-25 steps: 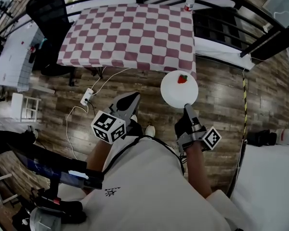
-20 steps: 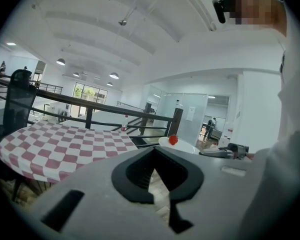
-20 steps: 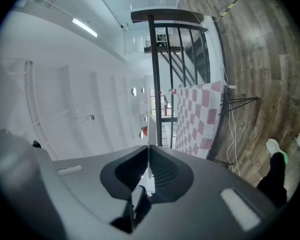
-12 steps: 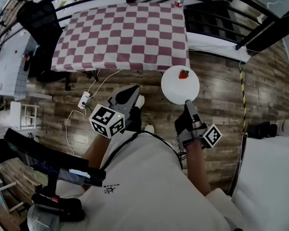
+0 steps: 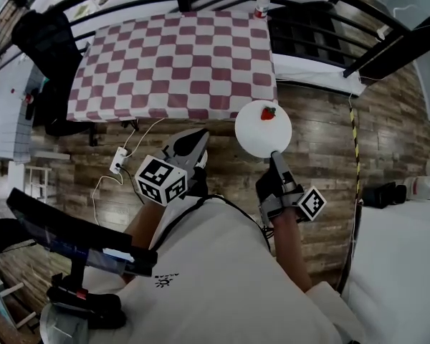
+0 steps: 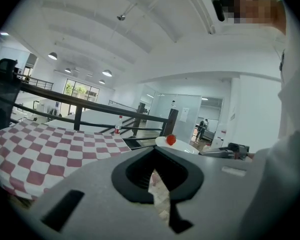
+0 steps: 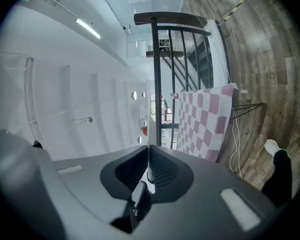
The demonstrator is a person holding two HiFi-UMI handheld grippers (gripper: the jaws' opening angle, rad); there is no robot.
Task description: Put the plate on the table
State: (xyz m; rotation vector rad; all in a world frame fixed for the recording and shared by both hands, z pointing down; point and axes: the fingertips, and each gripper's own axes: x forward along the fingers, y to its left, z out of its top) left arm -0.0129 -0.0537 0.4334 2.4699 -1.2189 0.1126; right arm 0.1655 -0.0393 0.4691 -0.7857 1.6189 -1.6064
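Before you, the table (image 5: pixel 129 56) wears a red-and-white checked cloth (image 5: pixel 201 77). On the wooden floor (image 5: pixel 322 142) lie a power strip (image 5: pixel 119 160) and its cable (image 5: pixel 147 130).

The right gripper (image 5: pixel 274 155) pinches the white plate (image 5: pixel 258 133) by its near rim, a strawberry (image 5: pixel 269 112) on it, just beside the checkered counter (image 5: pixel 172 63). The left gripper (image 5: pixel 192 143) hangs lower.

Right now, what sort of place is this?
Probably a large indoor hall or workspace: wood-plank floor, a black metal railing behind a checkered-cloth table, and round ceiling lights.
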